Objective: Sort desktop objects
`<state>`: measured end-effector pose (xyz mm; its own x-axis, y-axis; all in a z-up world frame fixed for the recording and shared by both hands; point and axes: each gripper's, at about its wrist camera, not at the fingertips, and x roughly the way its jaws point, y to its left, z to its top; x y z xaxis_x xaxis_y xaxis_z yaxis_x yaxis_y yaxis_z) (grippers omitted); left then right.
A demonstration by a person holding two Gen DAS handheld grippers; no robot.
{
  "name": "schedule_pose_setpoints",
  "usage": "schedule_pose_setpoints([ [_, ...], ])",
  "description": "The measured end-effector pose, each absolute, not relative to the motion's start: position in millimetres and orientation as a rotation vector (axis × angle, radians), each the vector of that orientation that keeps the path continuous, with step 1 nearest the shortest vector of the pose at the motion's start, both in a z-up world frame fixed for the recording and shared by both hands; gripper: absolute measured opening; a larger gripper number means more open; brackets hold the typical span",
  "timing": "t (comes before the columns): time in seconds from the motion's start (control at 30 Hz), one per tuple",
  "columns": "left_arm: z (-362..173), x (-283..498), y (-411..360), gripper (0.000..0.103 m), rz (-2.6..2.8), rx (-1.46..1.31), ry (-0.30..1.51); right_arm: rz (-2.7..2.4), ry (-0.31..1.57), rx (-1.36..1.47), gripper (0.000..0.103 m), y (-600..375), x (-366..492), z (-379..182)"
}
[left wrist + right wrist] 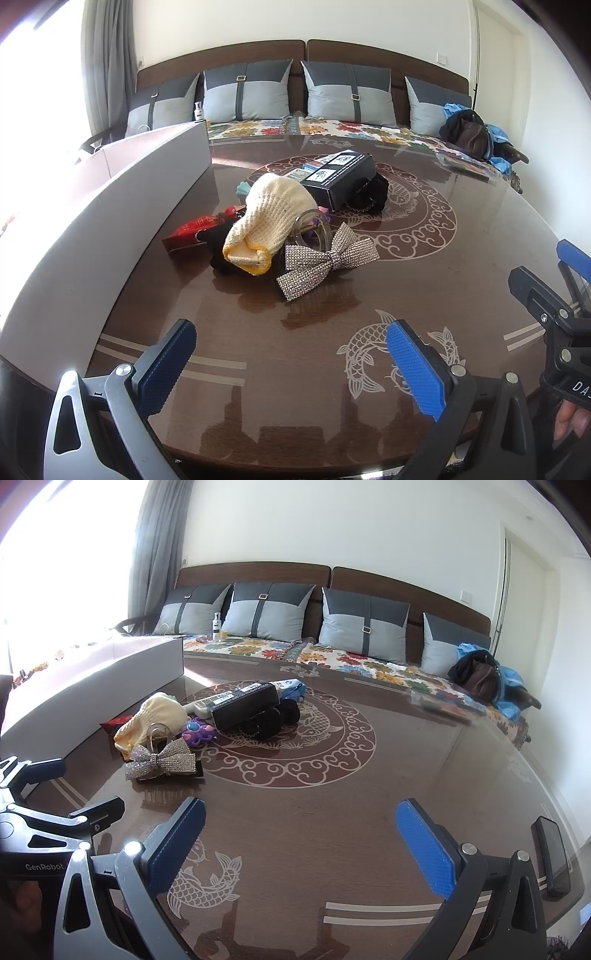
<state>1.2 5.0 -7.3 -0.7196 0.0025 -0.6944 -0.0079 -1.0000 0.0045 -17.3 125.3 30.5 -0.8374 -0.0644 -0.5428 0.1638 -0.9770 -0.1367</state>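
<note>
A pile of objects lies on the round brown table (pixel 461 266): a cream knit glove (pixel 269 218), a rhinestone bow clip (pixel 325 260), a clear tape holder (pixel 314 230), a black box (pixel 338 177), a black scrunchie (pixel 371 194) and a red packet (pixel 192 230). The right wrist view shows the bow (pixel 162 762), the glove (pixel 147 718), a purple toy (pixel 199 733) and the black box (pixel 245 701). My left gripper (pixel 291 363) is open and empty, short of the bow. My right gripper (pixel 301 843) is open and empty, right of the pile.
A long white box (pixel 110 206) stands along the table's left side, also in the right wrist view (pixel 103 679). A black phone (pixel 552 853) lies near the table's right edge. A bed with grey pillows (pixel 347 94) and a dark bag (pixel 467 134) is behind the table.
</note>
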Motion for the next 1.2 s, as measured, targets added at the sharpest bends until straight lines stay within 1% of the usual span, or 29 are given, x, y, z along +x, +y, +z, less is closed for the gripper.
schedule_pose_setpoints([
  [1.2,-7.9,0.7,1.0,0.103,2.904,-1.182,-0.024,-2.888,0.268,0.841,0.103,125.6,-16.9,29.5],
])
